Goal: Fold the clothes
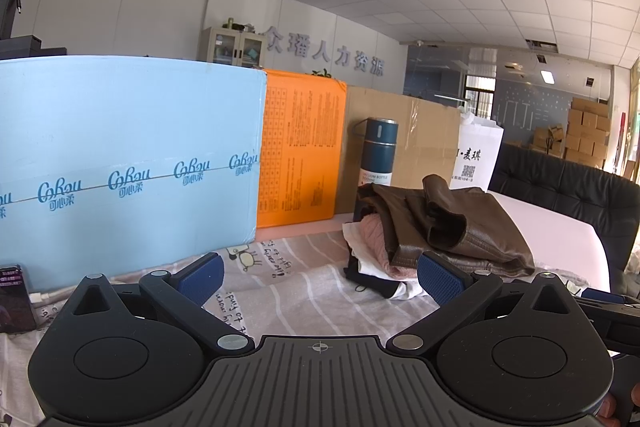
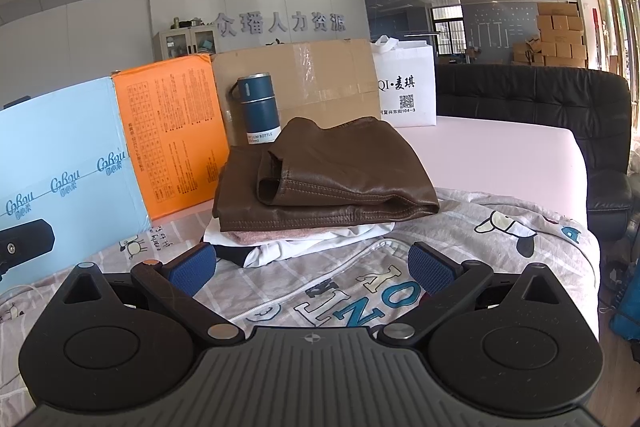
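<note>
A folded brown leather jacket (image 2: 328, 175) lies on top of a stack of folded clothes (image 2: 304, 241) (pink, white and black pieces) on a striped cartoon-print sheet (image 2: 460, 227). The stack also shows in the left wrist view, with the jacket (image 1: 448, 227) on top. My left gripper (image 1: 320, 277) is open and empty, low over the sheet (image 1: 280, 291), short of the stack. My right gripper (image 2: 314, 267) is open and empty, just in front of the stack's near edge.
Behind the stack stand a dark blue vacuum bottle (image 2: 256, 109), a light blue box (image 1: 120, 163), an orange box (image 2: 176, 131), a cardboard box (image 2: 304, 83) and a white paper bag (image 2: 404, 87). A black sofa (image 2: 540, 99) lies beyond the pink tabletop (image 2: 500, 155).
</note>
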`<state>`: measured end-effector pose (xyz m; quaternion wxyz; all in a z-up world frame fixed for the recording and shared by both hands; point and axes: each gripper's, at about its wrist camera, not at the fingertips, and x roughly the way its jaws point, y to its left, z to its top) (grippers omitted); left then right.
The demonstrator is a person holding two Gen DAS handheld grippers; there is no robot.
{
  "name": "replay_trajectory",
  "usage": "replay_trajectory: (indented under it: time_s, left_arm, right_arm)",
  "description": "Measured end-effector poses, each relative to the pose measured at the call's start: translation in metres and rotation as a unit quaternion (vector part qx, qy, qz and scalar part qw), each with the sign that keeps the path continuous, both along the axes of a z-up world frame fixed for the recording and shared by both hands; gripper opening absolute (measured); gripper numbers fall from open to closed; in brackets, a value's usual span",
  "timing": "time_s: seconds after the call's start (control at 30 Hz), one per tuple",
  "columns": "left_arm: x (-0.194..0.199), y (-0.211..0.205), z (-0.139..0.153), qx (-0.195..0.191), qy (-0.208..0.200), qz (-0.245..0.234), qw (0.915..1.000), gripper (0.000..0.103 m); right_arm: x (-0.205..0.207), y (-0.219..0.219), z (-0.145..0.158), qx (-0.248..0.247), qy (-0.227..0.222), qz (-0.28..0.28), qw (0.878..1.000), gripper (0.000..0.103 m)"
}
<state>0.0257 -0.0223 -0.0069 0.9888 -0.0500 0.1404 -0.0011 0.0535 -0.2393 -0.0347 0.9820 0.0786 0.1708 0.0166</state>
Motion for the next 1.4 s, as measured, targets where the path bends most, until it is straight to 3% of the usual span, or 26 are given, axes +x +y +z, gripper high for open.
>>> replay_trajectory:
  time_s: [1.4]
  left_arm:
    - [-0.0024,-0.0018,0.0002,0.003,-0.002,-0.007,1.0,0.103]
  right_arm:
    - [0.0,-0.0006,-0.0018,0.0,0.003,0.0,1.0,0.103]
